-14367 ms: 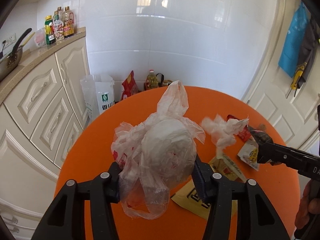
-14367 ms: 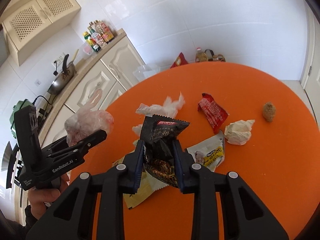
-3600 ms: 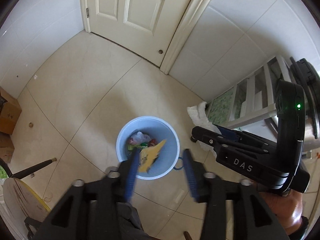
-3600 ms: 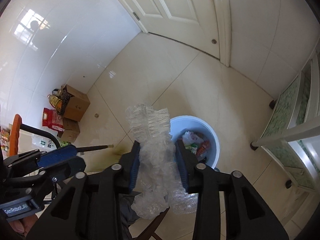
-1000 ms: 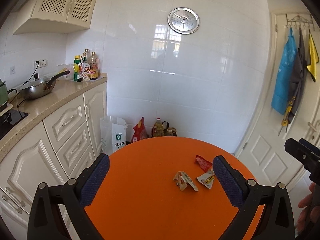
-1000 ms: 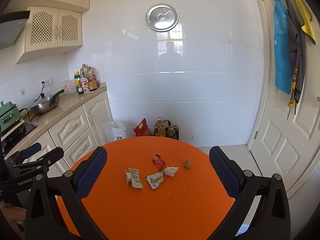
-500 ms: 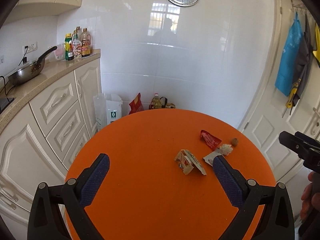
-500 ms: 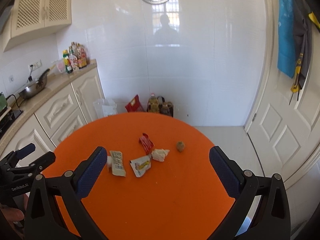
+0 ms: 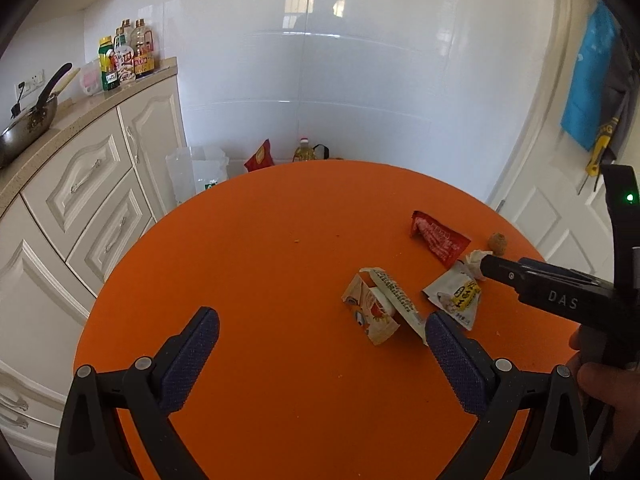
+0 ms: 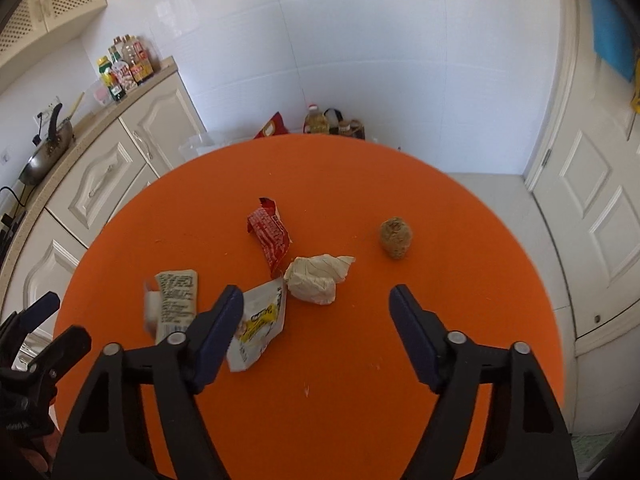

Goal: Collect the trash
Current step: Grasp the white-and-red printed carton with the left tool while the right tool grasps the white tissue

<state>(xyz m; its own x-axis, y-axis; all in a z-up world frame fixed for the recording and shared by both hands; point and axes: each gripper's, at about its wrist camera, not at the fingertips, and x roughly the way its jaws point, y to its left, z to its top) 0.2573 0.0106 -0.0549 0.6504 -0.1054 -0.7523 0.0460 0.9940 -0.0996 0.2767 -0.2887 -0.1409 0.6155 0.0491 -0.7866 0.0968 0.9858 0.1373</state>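
We should lower the right gripper [image 10: 316, 300], its jaws closing with nothing between them yet, squarely over the crumpled tissue [image 10: 316, 278] and pinch its bulk, not a loose corner. The left gripper [image 9: 318, 330], spread wide and empty, suits the folded wrapper [image 9: 380, 306] just left of the tissue (flat, so slide under an edge). The tissue is a white, creased wad on the orange table [image 10: 320, 400], touching the red packet [image 10: 270, 236] and the white-and-yellow sachet [image 10: 260, 320].

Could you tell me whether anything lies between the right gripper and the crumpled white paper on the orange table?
Nothing visible does: the right gripper, closing, has only bare orange table before the crumpled white paper.
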